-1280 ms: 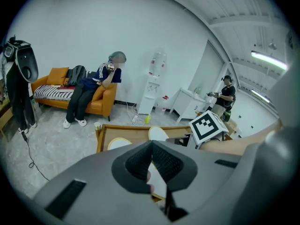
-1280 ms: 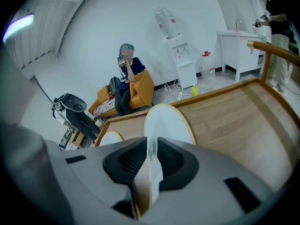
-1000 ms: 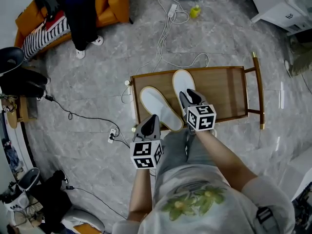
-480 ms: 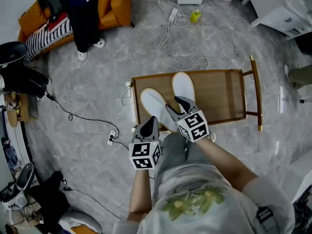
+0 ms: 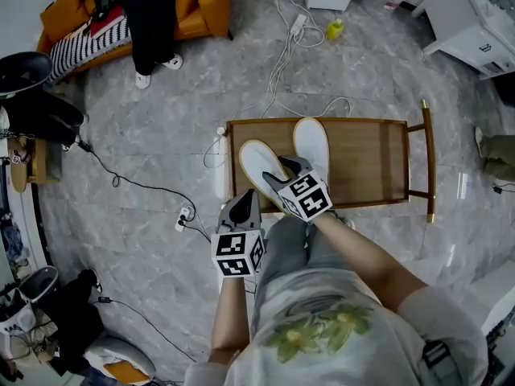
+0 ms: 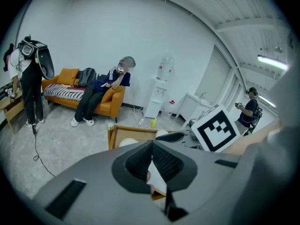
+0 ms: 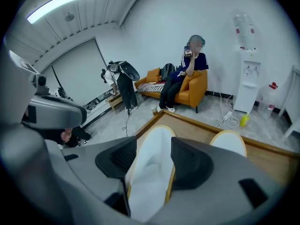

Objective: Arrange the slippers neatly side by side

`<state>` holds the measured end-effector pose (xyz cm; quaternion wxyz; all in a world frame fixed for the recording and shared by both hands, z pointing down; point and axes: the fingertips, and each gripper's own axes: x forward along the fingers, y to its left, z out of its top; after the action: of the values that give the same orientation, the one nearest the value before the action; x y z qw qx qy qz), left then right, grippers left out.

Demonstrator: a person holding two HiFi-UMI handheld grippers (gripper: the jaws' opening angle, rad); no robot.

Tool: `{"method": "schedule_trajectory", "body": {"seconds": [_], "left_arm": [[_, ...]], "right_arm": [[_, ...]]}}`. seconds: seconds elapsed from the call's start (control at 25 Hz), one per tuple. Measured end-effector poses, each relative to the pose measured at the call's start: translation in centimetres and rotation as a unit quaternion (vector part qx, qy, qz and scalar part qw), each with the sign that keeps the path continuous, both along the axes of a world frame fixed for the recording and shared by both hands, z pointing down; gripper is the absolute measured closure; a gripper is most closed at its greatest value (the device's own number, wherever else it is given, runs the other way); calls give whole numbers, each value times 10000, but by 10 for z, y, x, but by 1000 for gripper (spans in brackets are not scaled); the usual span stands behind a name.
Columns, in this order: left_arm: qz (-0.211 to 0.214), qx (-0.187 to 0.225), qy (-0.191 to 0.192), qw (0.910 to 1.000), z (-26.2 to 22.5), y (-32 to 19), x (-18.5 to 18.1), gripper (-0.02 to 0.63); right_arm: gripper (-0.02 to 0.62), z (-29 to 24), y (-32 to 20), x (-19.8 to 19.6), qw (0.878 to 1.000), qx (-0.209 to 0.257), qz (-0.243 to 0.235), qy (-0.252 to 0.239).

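On the counter (image 5: 370, 155), right gripper (image 5: 288, 172) jaws have just been opening, now wide astride the heel of the skewed slipper (image 5: 259, 161). Left gripper (image 5: 248, 201) jaws closed, empty. Slipper is likely light and floppy: pinch the sole rim at the heel.

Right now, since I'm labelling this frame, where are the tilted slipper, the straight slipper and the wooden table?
tilted slipper (image 5: 257, 161), head view, on its white insole.
straight slipper (image 5: 311, 141), head view, on its white insole.
wooden table (image 5: 368, 162), head view, on its bare top.
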<state>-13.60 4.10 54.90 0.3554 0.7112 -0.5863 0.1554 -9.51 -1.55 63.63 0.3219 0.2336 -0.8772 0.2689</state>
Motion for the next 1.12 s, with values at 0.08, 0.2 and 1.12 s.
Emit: {"method": "schedule_trajectory", "body": {"seconds": [0.08,0.2,1.12], "left_arm": [[-59,-15,1,10000,1,2,-4,591],[-131,-31,-1,9999,2,5,-10,591],[-170,-87,8,9998,9,11,-16,591]], "right_arm": [[376,12,0,-5,9997,-114,-130,174],[374,29,1,-9,9984,-218,-280,446],[537,56,8,-5,9944,-717,-32,770]]}}
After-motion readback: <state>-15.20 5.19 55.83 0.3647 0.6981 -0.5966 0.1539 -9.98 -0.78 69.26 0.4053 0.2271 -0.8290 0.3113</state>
